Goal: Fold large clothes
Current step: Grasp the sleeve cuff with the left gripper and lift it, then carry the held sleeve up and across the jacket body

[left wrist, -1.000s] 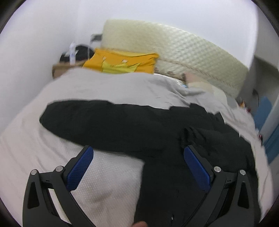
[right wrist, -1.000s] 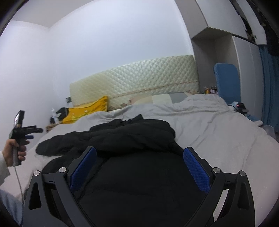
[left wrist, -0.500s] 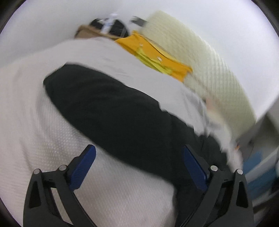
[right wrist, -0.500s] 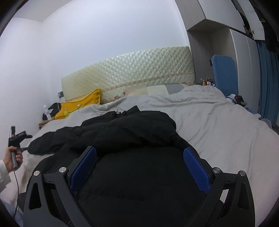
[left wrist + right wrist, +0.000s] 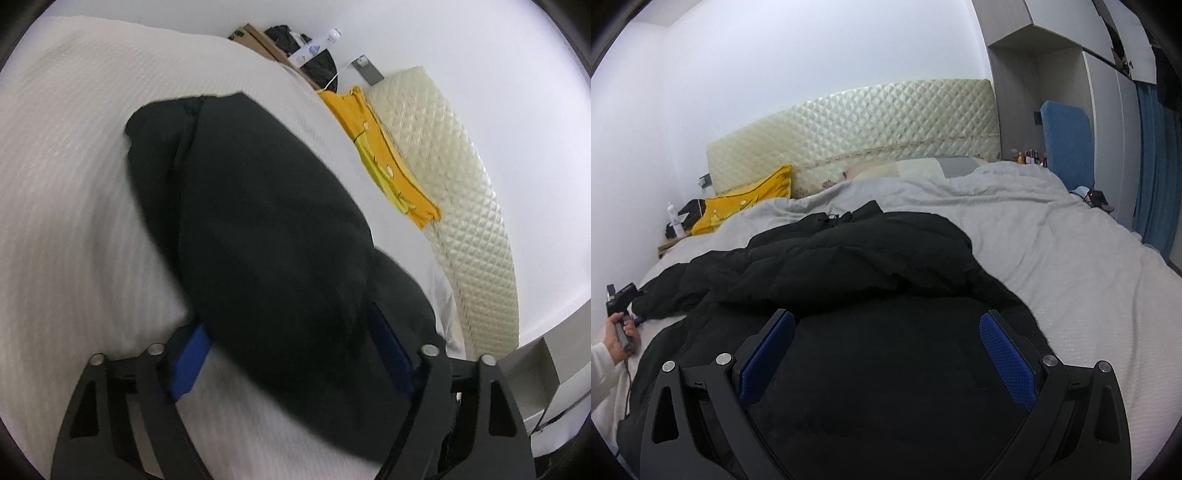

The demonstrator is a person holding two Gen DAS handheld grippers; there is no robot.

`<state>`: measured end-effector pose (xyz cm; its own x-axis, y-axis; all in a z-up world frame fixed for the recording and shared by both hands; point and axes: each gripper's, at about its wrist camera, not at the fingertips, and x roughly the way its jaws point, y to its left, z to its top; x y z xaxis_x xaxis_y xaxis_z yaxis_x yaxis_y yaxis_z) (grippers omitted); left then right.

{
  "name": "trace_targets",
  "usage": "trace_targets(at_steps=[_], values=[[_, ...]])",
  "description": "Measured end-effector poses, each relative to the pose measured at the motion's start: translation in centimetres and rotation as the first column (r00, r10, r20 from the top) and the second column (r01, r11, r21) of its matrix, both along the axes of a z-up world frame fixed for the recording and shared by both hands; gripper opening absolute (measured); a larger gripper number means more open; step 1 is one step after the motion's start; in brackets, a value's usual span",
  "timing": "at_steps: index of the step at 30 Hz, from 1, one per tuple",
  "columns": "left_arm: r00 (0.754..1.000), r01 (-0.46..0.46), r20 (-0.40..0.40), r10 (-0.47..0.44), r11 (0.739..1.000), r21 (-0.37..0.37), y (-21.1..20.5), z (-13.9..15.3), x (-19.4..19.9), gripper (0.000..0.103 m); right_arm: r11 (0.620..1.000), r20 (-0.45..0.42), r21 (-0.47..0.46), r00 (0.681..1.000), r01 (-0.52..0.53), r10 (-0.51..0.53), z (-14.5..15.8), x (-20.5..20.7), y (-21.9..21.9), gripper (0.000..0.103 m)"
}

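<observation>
A black puffy jacket lies spread on the bed's pale cover. One of its sleeves stretches out to the left side of the bed. My left gripper is rolled sideways and straddles this sleeve near the cuff end; its jaws are closing, with the sleeve filling the gap and overlapping both blue pads. In the right wrist view the left gripper shows at the far left in a person's hand. My right gripper hovers open over the jacket's body, nothing pinched.
A quilted cream headboard and a yellow pillow stand at the bed's far end. A nightstand with a bottle is far left. A blue chair and a wardrobe stand to the right.
My left gripper has dropped toward the bed and rolled, coming around the outstretched sleeve with its jaws narrower. My right gripper has crept a little lower and closer over the jacket.
</observation>
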<state>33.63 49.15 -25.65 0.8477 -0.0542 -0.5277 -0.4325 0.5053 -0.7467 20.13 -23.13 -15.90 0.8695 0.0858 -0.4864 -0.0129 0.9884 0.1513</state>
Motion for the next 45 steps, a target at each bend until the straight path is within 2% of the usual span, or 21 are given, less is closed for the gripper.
trace_targets(at_steps=[1, 3, 5, 7, 9, 11, 14, 16, 19, 23, 27, 33, 36, 45], values=[[1.0, -0.002, -0.002, 0.002, 1.0, -0.002, 0.3, 0.0, 0.6, 0.075, 1.0, -0.003, -0.002, 1.0, -0.005, 0.005, -0.1, 0.2, 0.2, 0.101], [1.0, -0.002, -0.011, 0.002, 1.0, 0.012, 0.8, 0.2, 1.5, 0.064, 1.0, -0.01, -0.02, 1.0, 0.001, -0.001, -0.5, 0.4, 0.4, 0.101], [0.998, 0.004, -0.059, -0.002, 0.999, 0.04, 0.8, 0.1, 2.7, 0.051, 1.0, -0.021, -0.018, 1.0, -0.008, 0.008, -0.7, 0.6, 0.6, 0.101], [0.996, 0.01, -0.089, -0.004, 0.998, 0.068, 0.5, 0.0, 3.1, 0.046, 1.0, -0.026, -0.023, 1.0, -0.011, 0.011, -0.7, 0.7, 0.8, 0.101], [0.997, -0.001, -0.081, 0.008, 0.996, 0.094, 0.3, 0.4, 2.7, 0.028, 0.999, -0.03, -0.027, 0.999, -0.02, 0.02, -0.7, 0.8, 1.1, 0.101], [0.996, -0.02, -0.079, 0.029, 0.993, 0.114, 0.2, 1.0, 2.4, 0.016, 0.999, -0.033, -0.024, 0.999, -0.028, 0.028, -0.7, 0.7, 1.2, 0.101], [0.994, -0.05, -0.088, 0.065, 0.985, 0.167, -0.5, 2.6, 1.6, 0.008, 0.999, -0.033, -0.006, 0.999, -0.032, 0.032, -0.5, 0.7, 1.0, 0.101], [0.992, -0.073, -0.089, 0.091, 0.979, 0.189, -0.7, 3.8, 1.1, 0.007, 0.999, -0.037, 0.011, 0.999, -0.033, 0.033, -0.4, 0.7, 0.7, 0.101], [0.99, -0.107, -0.069, 0.121, 0.979, 0.172, -0.6, 5.6, 0.6, 0.005, 0.999, -0.03, 0.041, 0.999, -0.034, 0.035, 0.1, 0.8, 0.3, 0.101], [0.991, -0.11, -0.048, 0.123, 0.969, 0.22, -2.3, 9.9, 0.0, 0.005, 0.997, 0.004, 0.064, 0.999, -0.039, 0.039, 1.2, 0.1, -0.3, 0.101], [0.995, -0.081, -0.025, 0.092, 0.956, 0.283, -4.6, 14.5, 0.0, 0.004, 0.998, 0.03, 0.057, 0.999, -0.038, 0.037, 2.2, -0.9, -0.8, 0.101], [0.999, -0.047, 0.022, 0.041, 0.932, 0.36, -8.8, 20.6, -0.8, 0.004, 0.994, 0.09, 0.097, 0.995, -0.055, 0.047, 3.7, -2.3, -2.1, 0.103], [0.999, -0.007, 0.044, -0.013, 0.902, 0.431, -11.7, 23.9, -1.0, 0.004, 0.993, 0.107, 0.1, 0.993, -0.059, 0.048, 4.4, -2.9, -2.8, 0.103], [0.987, 0.046, 0.106, -0.117, 0.857, 0.513, -19.9, 30.5, -1.8, 0.004, 0.989, 0.17, 0.08, 0.979, -0.126, 0.11, 5.7, -4.6, -3.3, 0.103]])
